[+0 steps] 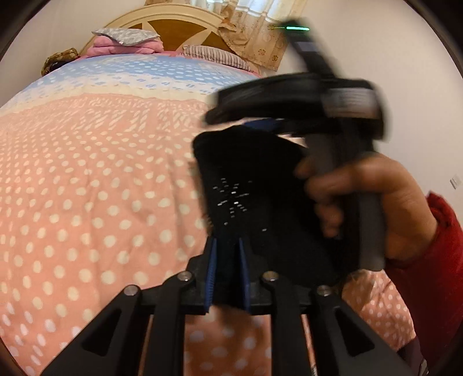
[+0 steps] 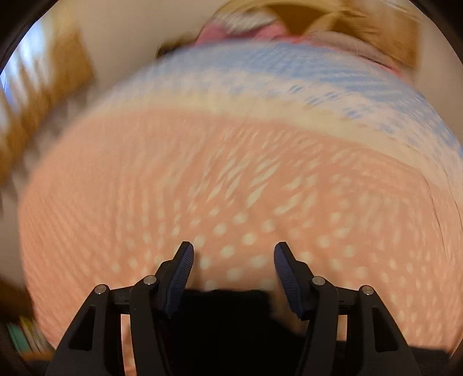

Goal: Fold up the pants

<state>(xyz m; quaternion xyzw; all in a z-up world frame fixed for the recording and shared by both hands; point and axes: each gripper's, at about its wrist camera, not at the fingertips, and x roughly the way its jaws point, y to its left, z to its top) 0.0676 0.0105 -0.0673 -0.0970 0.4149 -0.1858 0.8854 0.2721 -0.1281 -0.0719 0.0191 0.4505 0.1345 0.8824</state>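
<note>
The black pants (image 1: 249, 196), with small sparkly studs, hang lifted above the bed in the left wrist view. My left gripper (image 1: 227, 245) is shut on their lower edge, blue pads pinching the cloth. The right gripper's body (image 1: 341, 115), held by a hand in a red sleeve, is just right of the pants and blurred. In the right wrist view my right gripper (image 2: 233, 254) is open with nothing between its fingers. Dark cloth of the pants (image 2: 231, 318) lies low between the finger bases. That view is motion-blurred.
A bed with a pink polka-dot quilt (image 1: 86, 188) fills both views, turning blue and white toward the headboard (image 1: 173, 26). Pillows (image 1: 127, 40) and a curtain (image 1: 254, 34) are at the far end. White walls stand on both sides.
</note>
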